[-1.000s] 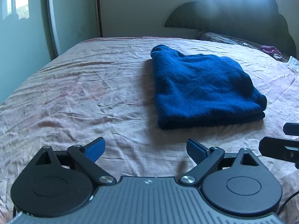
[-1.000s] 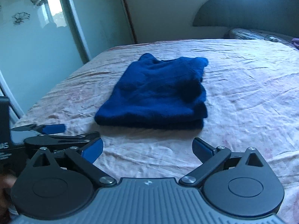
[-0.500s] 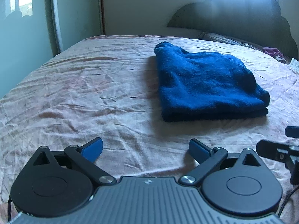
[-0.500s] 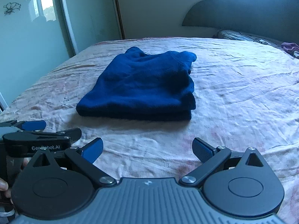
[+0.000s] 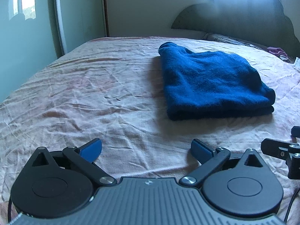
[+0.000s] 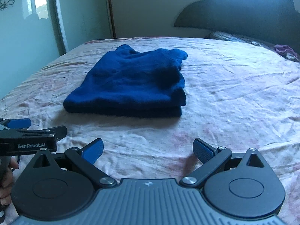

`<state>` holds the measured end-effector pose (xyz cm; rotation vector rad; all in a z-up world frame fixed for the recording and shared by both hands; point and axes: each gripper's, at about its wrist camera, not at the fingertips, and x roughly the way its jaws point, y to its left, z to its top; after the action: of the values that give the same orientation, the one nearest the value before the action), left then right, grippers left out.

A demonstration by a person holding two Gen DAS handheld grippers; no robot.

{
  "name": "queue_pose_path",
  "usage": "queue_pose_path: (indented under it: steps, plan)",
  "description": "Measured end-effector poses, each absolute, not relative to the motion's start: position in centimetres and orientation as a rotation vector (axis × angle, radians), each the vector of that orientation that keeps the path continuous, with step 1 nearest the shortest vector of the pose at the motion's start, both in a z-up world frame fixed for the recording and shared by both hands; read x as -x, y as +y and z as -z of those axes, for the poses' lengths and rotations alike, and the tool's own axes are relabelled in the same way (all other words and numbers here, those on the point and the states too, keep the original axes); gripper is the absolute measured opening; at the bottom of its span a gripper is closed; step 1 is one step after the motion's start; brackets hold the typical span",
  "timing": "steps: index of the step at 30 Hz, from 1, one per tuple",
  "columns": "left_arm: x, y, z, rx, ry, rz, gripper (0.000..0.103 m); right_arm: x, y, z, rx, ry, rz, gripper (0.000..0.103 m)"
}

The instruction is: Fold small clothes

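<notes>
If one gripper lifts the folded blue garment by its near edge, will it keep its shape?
Probably not. The blue garment looks soft, thick and fuzzy, so it would likely sag. Its stacked layers appear loose and may fall open. It probably grips the wrinkled sheet rather than sliding.

Left wrist view: low over the near end of the bed (image 5: pixel 78 86), facing the far headboard (image 5: pixel 234 16); left gripper (image 5: pixel 146 148) fills the bottom. Sweater (image 5: pixel 210 82) lies right of centre, near.

Right wrist view: same height and heading, just to the right; right gripper (image 6: pixel 148 148) at bottom, sweater (image 6: pixel 131 82) left of centre.

Shared: bed, sweater, headboard, left wall (image 6: pixel 22 37). Each view catches the other gripper at its edge.
</notes>
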<state>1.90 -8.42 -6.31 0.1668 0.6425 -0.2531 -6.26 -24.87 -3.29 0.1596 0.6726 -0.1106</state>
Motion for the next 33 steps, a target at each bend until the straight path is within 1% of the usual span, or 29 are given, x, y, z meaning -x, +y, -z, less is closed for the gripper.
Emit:
queue_pose_path:
  steps: [10,33]
  plan:
    - [-1.8,-8.5,6.5,-0.17,0.641,0.251,0.103,5.8,-24.5,4.4,-0.141,0.677,0.126,0.103]
    - [-2.0,-8.1,6.7,-0.129,0.661,0.255,0.103,5.8,-24.2,4.7,-0.121,0.669,0.136,0.103]
